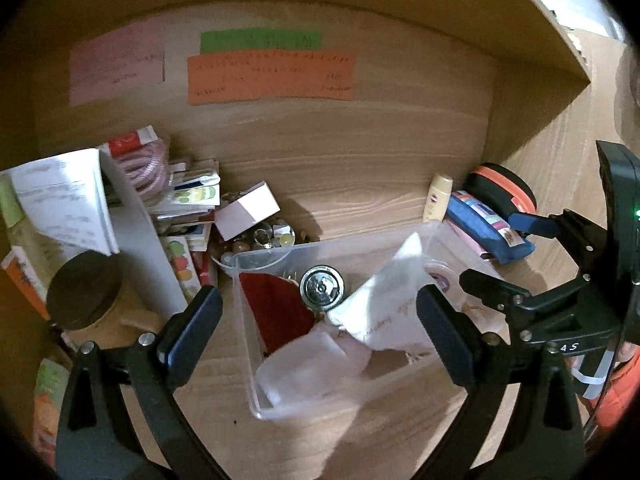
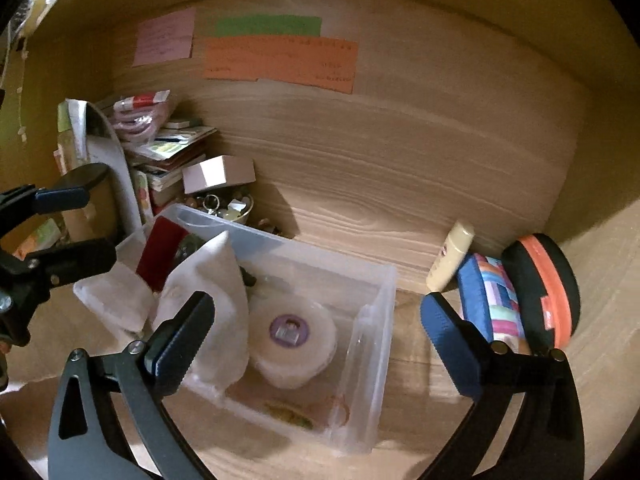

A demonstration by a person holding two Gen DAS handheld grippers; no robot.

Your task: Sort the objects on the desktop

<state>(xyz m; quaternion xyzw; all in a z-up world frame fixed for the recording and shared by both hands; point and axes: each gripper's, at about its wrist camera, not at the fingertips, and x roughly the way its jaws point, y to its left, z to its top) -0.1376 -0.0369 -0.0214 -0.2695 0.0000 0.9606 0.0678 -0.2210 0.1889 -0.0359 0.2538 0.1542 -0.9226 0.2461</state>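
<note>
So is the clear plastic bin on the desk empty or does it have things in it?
Filled. The clear bin holds a tape roll, a white pouch, a dark red item and a round metal piece.

I see a clear plastic bin (image 2: 372, 312) sitting open on the wooden table (image 2: 400, 160), skewed to the back wall. Inside it lie a roll of white tape (image 2: 296, 344) flat on the bottom, a crumpled white bag (image 2: 216, 280) standing up, a dark red card (image 1: 276, 308) and a round metal disc (image 1: 322, 289).
</note>
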